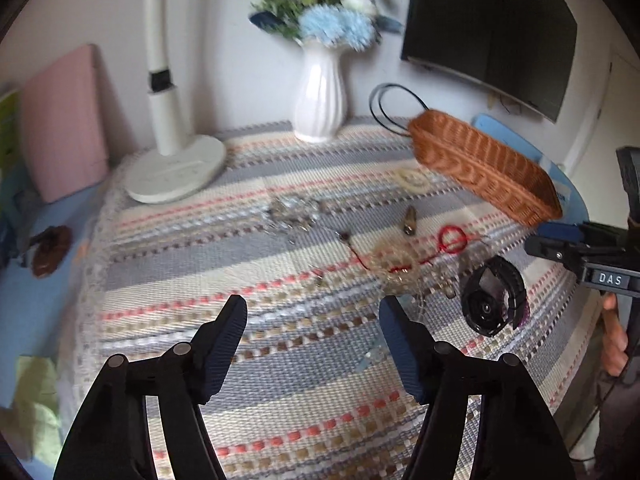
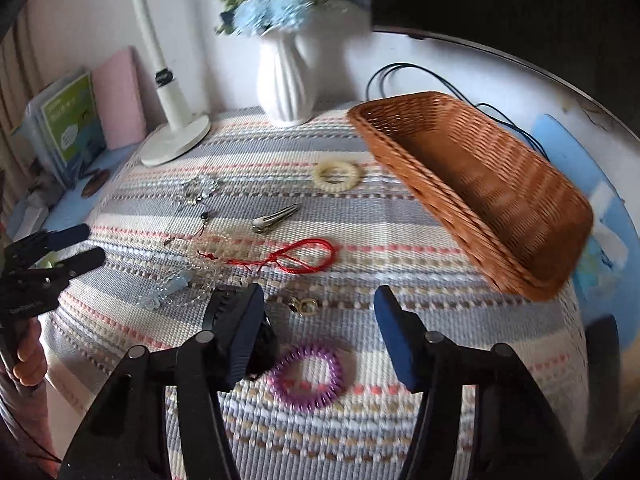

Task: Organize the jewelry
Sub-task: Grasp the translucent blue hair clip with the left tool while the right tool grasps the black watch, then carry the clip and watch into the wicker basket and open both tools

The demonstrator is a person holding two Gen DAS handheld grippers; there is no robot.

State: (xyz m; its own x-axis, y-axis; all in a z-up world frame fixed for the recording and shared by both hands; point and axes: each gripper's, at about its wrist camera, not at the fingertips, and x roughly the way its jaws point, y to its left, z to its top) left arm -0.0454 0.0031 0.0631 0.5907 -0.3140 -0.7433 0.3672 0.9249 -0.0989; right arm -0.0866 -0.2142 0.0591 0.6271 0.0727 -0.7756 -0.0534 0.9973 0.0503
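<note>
Wicker basket (image 2: 480, 192) lay empty near the table's right edge while every piece, from the red cord (image 2: 296, 258) to the purple coil band (image 2: 306, 376), still lay scattered on the woven cloth (image 2: 360, 432), so I judged sorting barely begun, with my left gripper (image 1: 312, 320) and right gripper (image 2: 318, 316) hovering, jaws apart, holding nothing.

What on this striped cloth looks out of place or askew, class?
The brown woven wicker basket sits tilted on its side, opening facing the jewelry, and holds nothing. The red cord bracelet, cream ring bangle and purple coil hair tie lie scattered on the cloth.
</note>
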